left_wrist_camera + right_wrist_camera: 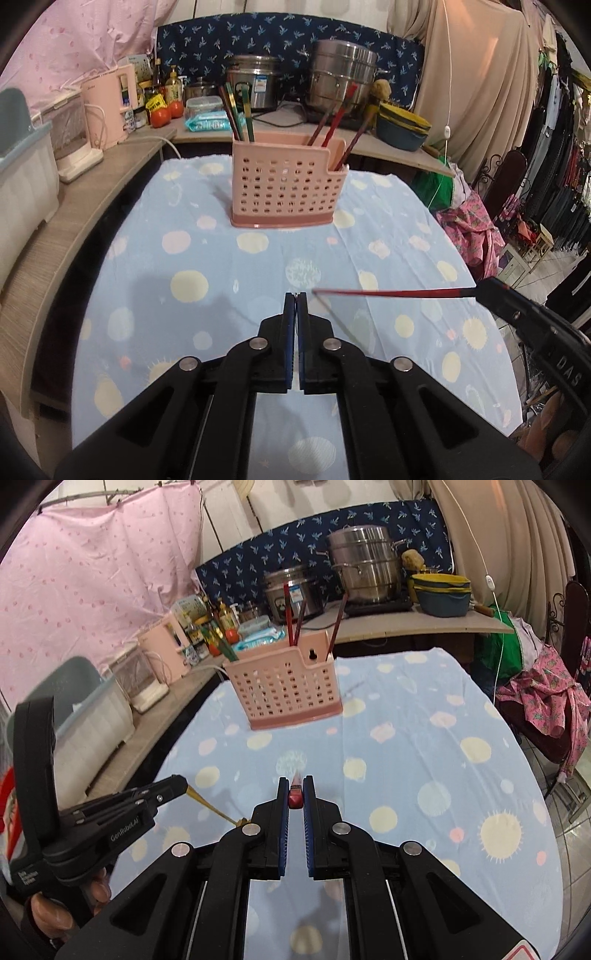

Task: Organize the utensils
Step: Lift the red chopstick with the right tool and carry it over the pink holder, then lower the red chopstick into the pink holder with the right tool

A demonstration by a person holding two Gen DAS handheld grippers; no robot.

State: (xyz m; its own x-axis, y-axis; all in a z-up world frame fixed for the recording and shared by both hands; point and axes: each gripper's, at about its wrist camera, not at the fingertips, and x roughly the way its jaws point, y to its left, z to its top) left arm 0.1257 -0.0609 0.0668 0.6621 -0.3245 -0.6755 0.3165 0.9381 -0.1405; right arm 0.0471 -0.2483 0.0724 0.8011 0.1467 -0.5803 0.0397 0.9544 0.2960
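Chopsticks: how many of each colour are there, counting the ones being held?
Red chopsticks: 4 (3 in the pink holder, 1 in the right gripper)
Green-gold chopsticks: 4 (apparently 3 in the holder, 1 in the left gripper)
Total: 8

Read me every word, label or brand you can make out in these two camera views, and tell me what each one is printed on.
"GenRobotAI": white print on the side of the left gripper, right wrist view.
"DAS": partial white print on the right gripper body, left wrist view.
Small white lines on the left gripper's handle: too blurred to read.
Blue sticker on the rice cooker: too small.
Bottles and blue wipes pack on the counter: print unreadable.
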